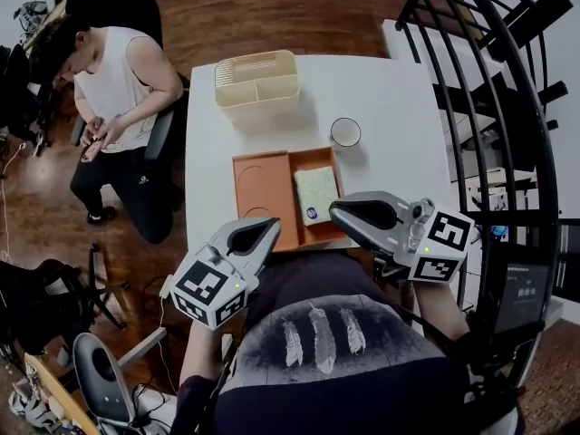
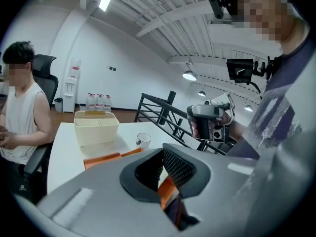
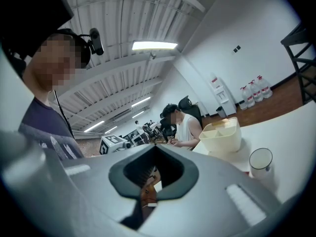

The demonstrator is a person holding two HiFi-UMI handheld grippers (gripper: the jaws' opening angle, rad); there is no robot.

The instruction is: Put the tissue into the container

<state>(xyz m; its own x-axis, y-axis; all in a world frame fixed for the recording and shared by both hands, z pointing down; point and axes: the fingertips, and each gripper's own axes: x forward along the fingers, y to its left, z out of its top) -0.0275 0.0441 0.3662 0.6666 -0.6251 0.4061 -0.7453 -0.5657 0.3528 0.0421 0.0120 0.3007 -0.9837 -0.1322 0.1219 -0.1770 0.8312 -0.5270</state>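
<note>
Not started. Holding left gripper and right gripper back at near edge of bench, jaws together on nothing. Leaving tissue pack in right compartment of orange tray, apart from cream container. To do: grasp, carry, drop in.

On the white table, the cream plastic divided container stands far, the orange flat tray near; the pale tissue packet seemingly lies in its right compartment, the clear glass cup just beyond.
</note>
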